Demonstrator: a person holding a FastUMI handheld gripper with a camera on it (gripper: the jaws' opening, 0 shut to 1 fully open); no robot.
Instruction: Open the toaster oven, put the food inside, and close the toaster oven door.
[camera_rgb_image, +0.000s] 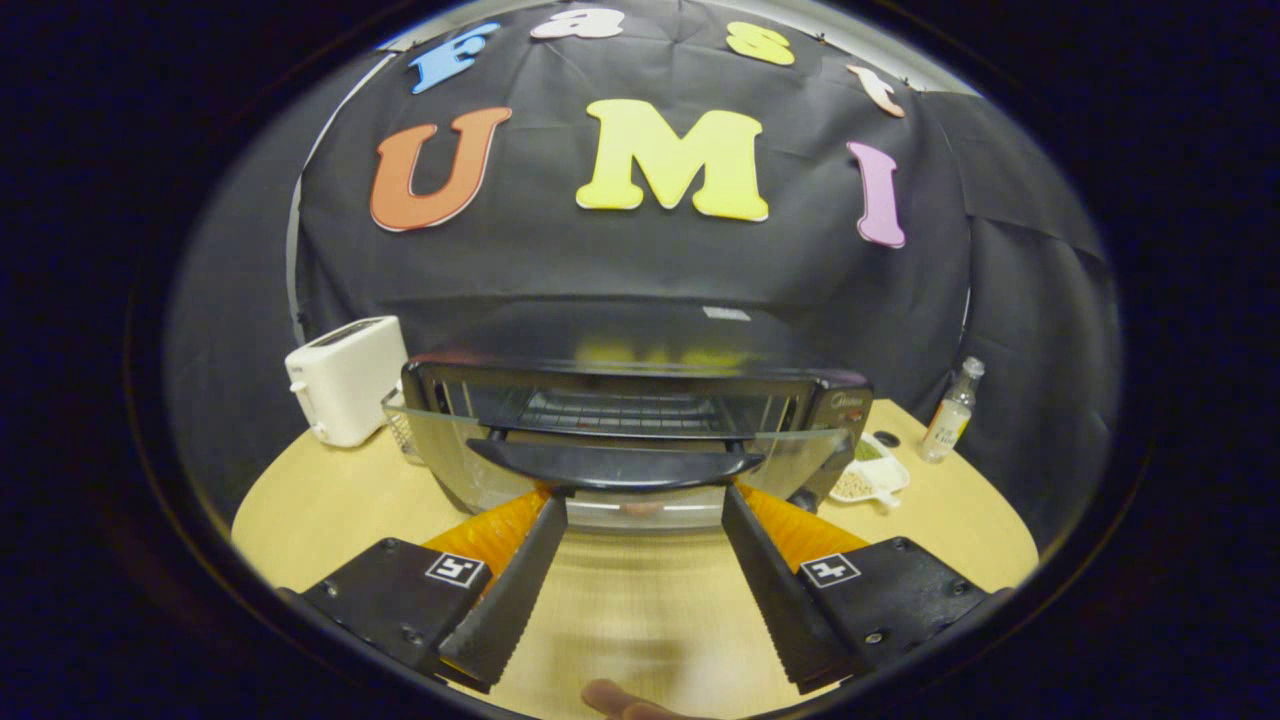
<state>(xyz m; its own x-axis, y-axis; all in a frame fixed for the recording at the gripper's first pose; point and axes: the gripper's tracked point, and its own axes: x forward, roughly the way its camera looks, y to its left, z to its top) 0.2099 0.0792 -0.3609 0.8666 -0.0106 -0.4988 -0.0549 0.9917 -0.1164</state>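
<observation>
A toaster oven (640, 430) sits on a round wooden table (320, 500), its glass door (620, 460) partly lowered, wire rack visible inside. The gripper (645, 500) hovers just below the door's dark handle (615, 465), fingers spread wide apart and holding nothing. A white toaster (345, 380) stands left of the oven; a small dish (872, 478) and a clear bottle (952, 410) lie to its right.
</observation>
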